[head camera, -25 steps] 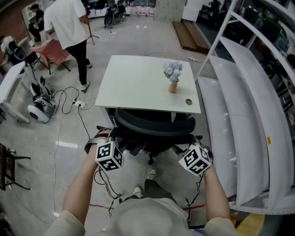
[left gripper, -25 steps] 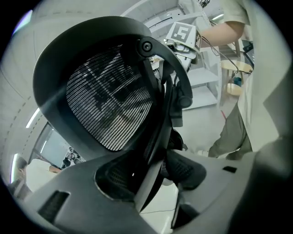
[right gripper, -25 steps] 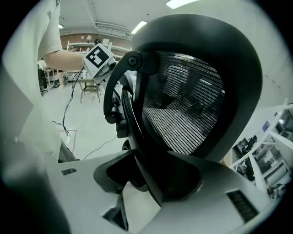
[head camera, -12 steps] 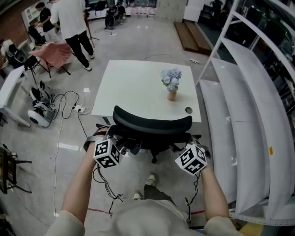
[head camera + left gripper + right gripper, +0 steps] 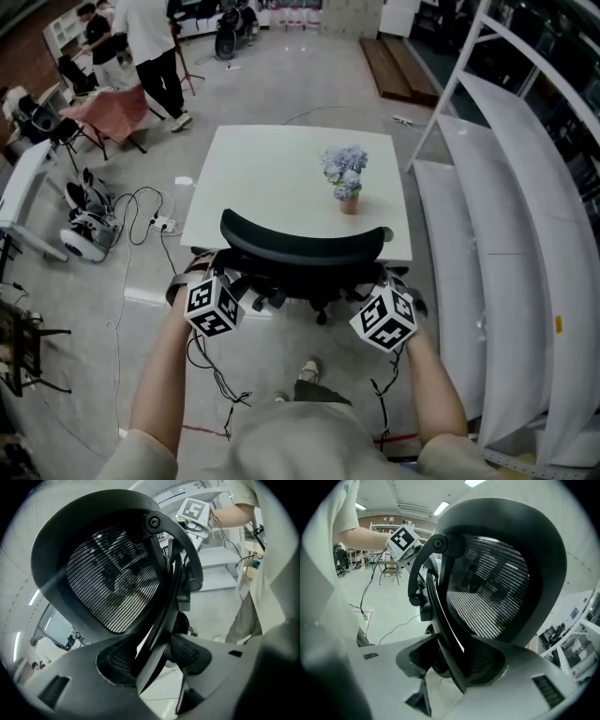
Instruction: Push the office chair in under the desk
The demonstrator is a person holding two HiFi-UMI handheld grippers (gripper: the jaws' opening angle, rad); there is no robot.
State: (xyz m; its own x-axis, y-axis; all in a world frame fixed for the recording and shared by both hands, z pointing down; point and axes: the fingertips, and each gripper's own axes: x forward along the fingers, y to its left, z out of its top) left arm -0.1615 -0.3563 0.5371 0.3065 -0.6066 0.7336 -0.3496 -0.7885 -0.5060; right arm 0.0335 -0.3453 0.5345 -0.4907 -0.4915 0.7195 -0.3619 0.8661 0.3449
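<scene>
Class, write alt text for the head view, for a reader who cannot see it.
Seen from above, a person's left gripper and right gripper hold the backrest frame of a black office chair, whose back stands at the near edge of a white desk. A small pot of pale blue flowers stands on the desk.

**Your right jaws hold the chair's spine**

Your right gripper (image 5: 451, 667) has its pads pressed on the dark spine strut of the office chair (image 5: 487, 588), just below the mesh backrest (it fills most of the frame). Left of the backrest, your left gripper (image 5: 408, 548) shows its marker cube. Below-left of the backrest, a cable (image 5: 397, 625) trails across the floor.
</scene>
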